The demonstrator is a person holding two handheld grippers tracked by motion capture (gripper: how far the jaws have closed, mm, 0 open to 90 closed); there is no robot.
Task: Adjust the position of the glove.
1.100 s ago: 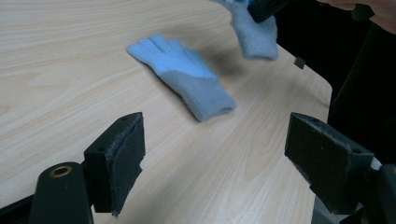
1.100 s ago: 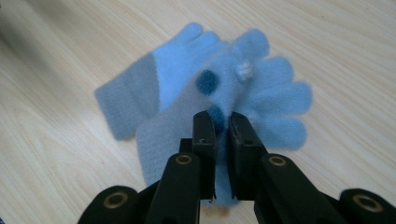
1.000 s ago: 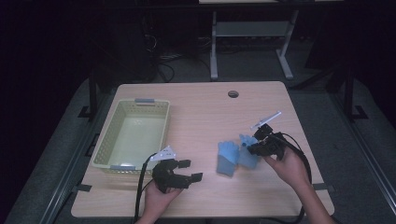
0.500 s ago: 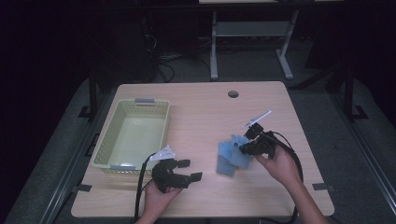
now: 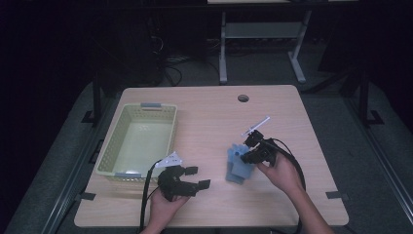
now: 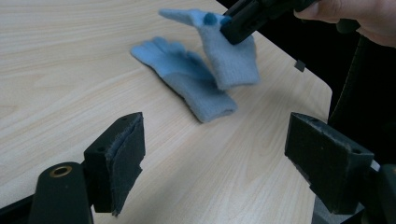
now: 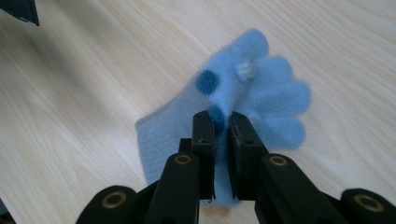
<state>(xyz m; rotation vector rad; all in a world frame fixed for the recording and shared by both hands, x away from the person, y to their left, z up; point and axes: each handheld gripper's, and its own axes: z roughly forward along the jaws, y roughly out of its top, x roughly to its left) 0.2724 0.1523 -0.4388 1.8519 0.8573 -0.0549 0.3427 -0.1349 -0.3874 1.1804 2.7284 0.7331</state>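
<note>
Green basket (image 5: 109, 153) holding nothing, right hand-held gripper (image 5: 246, 155) clamping blue glove (image 5: 234, 155), left hand-held gripper (image 5: 195, 176) wide apart

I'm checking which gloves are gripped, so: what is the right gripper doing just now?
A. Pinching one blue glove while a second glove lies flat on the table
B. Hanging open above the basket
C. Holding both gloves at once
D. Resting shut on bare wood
A: the right gripper has its jaws closed on one blue glove, lifted partly off the table, while the second glove lies flat beside it.
</note>
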